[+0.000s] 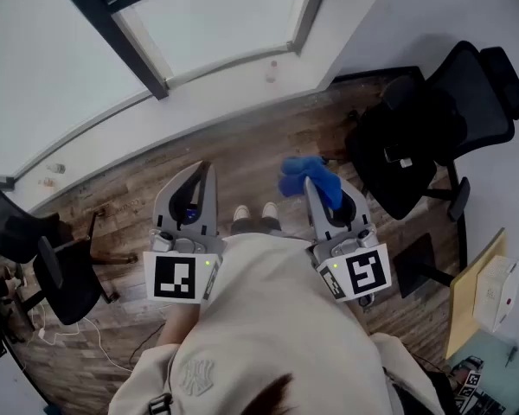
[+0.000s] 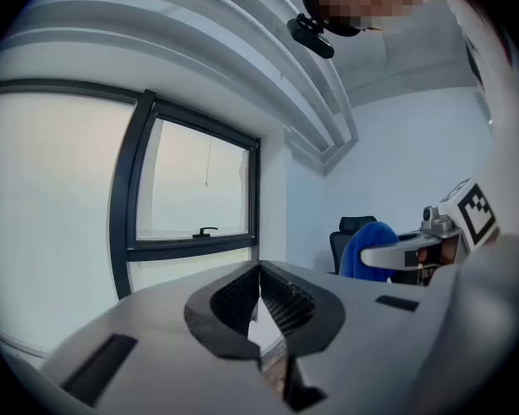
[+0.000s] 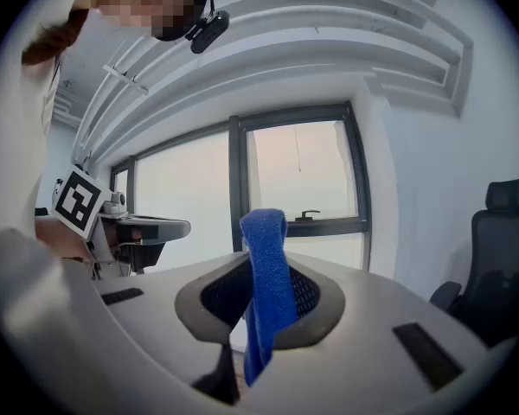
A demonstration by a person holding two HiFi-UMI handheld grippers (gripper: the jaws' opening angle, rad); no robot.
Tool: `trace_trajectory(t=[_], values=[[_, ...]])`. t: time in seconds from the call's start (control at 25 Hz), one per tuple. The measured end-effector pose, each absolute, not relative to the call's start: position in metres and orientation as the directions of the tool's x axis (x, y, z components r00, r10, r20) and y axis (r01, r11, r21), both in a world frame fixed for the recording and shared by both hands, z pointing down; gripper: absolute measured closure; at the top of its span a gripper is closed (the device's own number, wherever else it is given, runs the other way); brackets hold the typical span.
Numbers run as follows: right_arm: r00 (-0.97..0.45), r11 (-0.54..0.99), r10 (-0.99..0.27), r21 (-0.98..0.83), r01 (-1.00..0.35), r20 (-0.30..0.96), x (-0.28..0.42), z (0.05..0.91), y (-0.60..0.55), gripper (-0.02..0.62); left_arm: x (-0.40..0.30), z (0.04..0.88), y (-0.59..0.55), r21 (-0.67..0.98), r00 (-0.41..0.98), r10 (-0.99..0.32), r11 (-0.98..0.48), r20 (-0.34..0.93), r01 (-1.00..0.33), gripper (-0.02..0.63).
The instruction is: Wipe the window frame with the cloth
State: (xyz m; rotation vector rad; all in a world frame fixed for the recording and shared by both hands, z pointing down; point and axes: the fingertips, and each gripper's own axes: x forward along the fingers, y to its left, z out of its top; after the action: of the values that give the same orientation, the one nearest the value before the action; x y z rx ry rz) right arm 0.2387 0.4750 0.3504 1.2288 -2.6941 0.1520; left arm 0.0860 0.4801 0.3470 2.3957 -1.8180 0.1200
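A blue cloth (image 1: 308, 178) hangs pinched in my right gripper (image 1: 314, 188), which is shut on it; in the right gripper view the cloth (image 3: 266, 290) stands up between the jaws and droops below them. My left gripper (image 1: 201, 173) is held beside it at about the same height, shut with nothing in it (image 2: 259, 294). The dark window frame (image 1: 131, 48) lies ahead beyond a white sill (image 1: 242, 89); its upright bar (image 3: 238, 188) and lower rail with a handle (image 2: 206, 231) face both grippers, some way off. From the left gripper view the cloth (image 2: 368, 247) shows at the right.
A black office chair (image 1: 432, 128) stands at the right by the wall. Another dark chair (image 1: 62, 277) with cables is at the left. Wooden floor (image 1: 242, 158) lies between me and the sill. A white box (image 1: 497, 292) sits at the right edge.
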Motion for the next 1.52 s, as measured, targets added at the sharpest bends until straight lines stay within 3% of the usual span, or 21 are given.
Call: trace_trajectory(t=[0.32, 0.48, 0.92, 1.28, 1.52], values=[[-0.66, 0.663, -0.725, -0.06, -0.746, 0.2, 0.245, 0.357, 0.47, 0.552, 0.114, 0.34, 0.474, 0.09, 0.306, -0.944, -0.296, 0.121, -0.951, 0.597], [-0.676, 0.68, -0.704, -0.069, -0.73, 0.218, 0.254, 0.362, 0.463, 0.552, 0.111, 0.348, 0.477, 0.095, 0.272, -0.944, -0.258, 0.187, -0.961, 0.597], [-0.749, 0.741, -0.631, -0.129, -0.659, 0.2, 0.263, 0.376, 0.426, 0.552, 0.122, 0.346, 0.454, 0.142, 0.218, -0.967, -0.199, 0.132, -0.97, 0.597], [-0.792, 0.788, -0.578, -0.118, -0.605, 0.196, 0.182, 0.371, 0.362, 0.552, 0.036, 0.367, 0.409, 0.174, 0.132, -0.969, -0.096, 0.21, -0.98, 0.597], [-0.81, 0.811, -0.56, -0.082, -0.579, 0.177, 0.103, 0.358, 0.327, 0.552, -0.022, 0.361, 0.362, 0.155, 0.198, -0.963, -0.171, 0.184, -0.973, 0.597]])
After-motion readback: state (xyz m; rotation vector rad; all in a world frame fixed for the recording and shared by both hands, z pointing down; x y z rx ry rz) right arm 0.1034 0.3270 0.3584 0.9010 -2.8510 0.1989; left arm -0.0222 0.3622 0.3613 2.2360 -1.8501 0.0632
